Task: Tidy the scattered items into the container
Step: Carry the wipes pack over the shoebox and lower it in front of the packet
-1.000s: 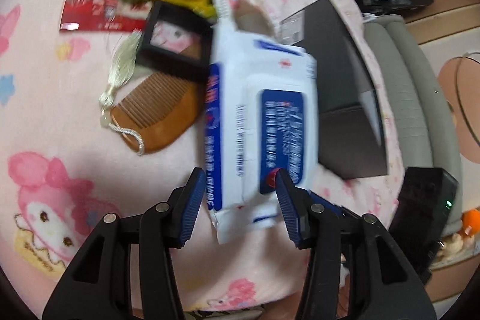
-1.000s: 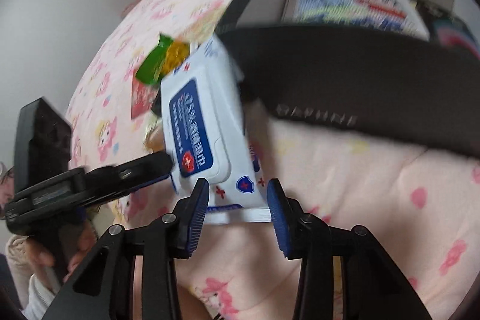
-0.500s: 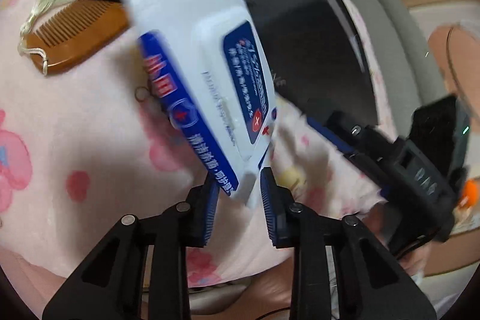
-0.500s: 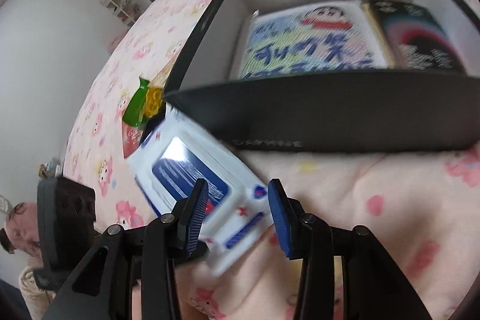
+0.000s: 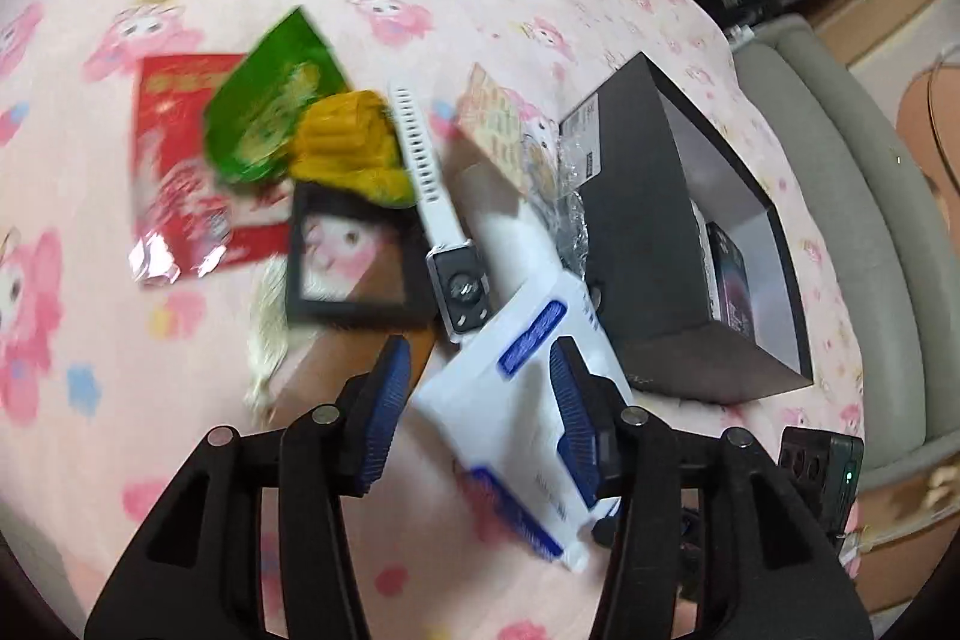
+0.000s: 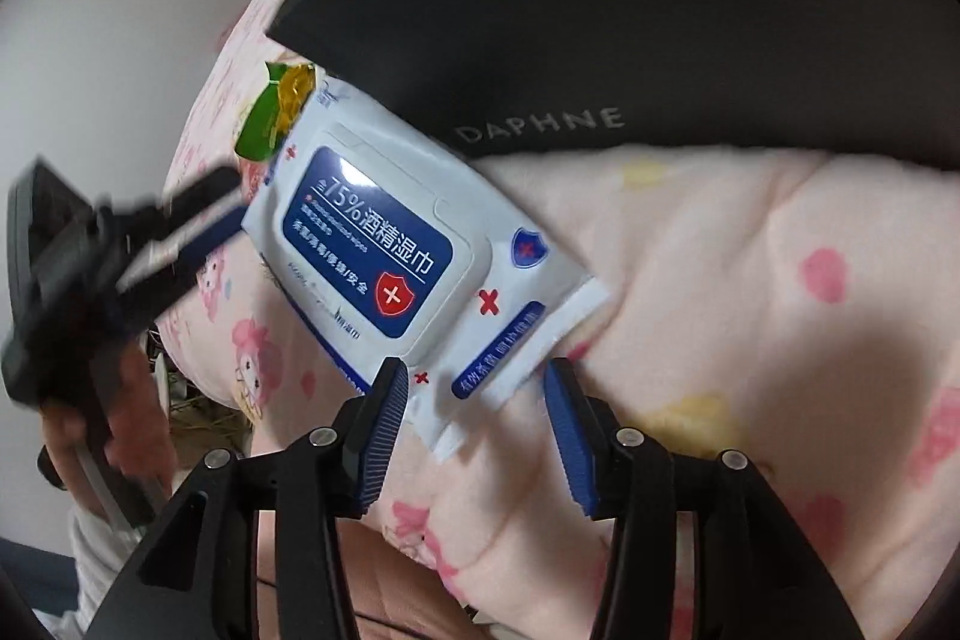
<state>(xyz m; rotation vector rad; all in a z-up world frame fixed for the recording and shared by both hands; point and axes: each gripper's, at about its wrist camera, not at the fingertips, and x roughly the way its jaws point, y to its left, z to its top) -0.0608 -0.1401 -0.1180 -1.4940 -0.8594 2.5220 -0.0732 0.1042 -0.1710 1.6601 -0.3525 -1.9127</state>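
Observation:
The white and blue wet-wipes pack [image 5: 516,394] lies on the pink blanket against the outer wall of the black box [image 5: 678,244]. My left gripper [image 5: 480,406] is open around the pack's near end, its left finger clear of the pack. In the right wrist view the pack [image 6: 384,238] sits under the box wall marked DAPHNE [image 6: 600,10]. My right gripper [image 6: 477,430] is open with the pack's sealed end flap between its fingers, unclamped. The left gripper [image 6: 150,232] shows at the pack's far side, held by a hand.
Behind the pack lie a white watch [image 5: 444,244], a black square frame [image 5: 354,262], a yellow item [image 5: 354,148], a green packet [image 5: 270,112], a red packet [image 5: 174,160] and a clear-wrapped card [image 5: 504,130]. Books lie inside the box. A grey sofa [image 5: 840,196] runs along the right.
Half a second ago my left gripper was shut on the raised pack. Its jaws are now wide apart and the pack sits lower by the box. The right gripper has moved close to the pack's flap.

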